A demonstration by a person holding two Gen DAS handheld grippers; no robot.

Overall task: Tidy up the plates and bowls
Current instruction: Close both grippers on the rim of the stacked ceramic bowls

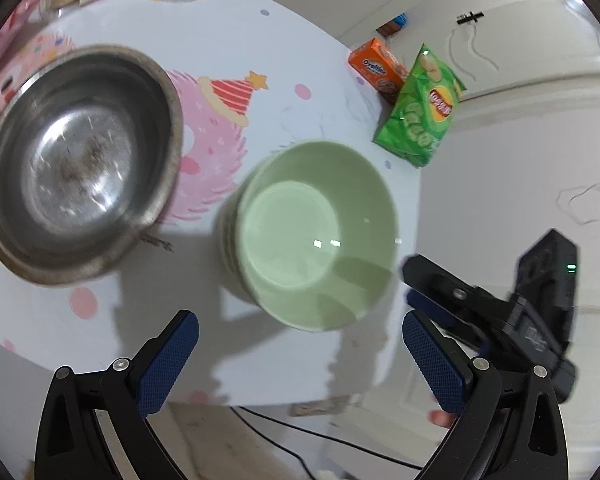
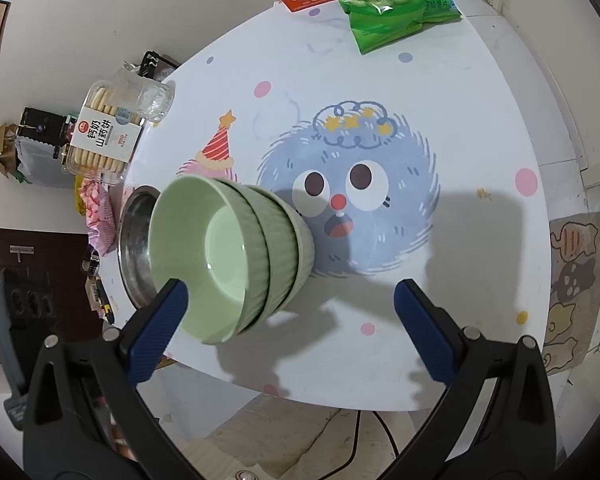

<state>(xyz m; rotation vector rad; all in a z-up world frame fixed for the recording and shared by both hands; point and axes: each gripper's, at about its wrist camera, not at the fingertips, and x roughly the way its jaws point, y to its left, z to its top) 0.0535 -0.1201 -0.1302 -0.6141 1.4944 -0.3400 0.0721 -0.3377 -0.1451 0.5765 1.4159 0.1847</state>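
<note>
The stack of pale green ribbed ceramic bowls (image 1: 312, 236) stands on the white cartoon-printed surface (image 1: 260, 52), just ahead of both grippers. The left gripper (image 1: 300, 360) has its blue textured fingers (image 1: 168, 364) spread wide and empty, the stack centred beyond them. The right gripper (image 2: 290, 328) is likewise open and holds nothing; the stack lies towards its left finger (image 2: 160, 328). Beside the stack sits a dull, scuffed round steel bowl (image 1: 80, 160), likely the next nesting partner.
</note>
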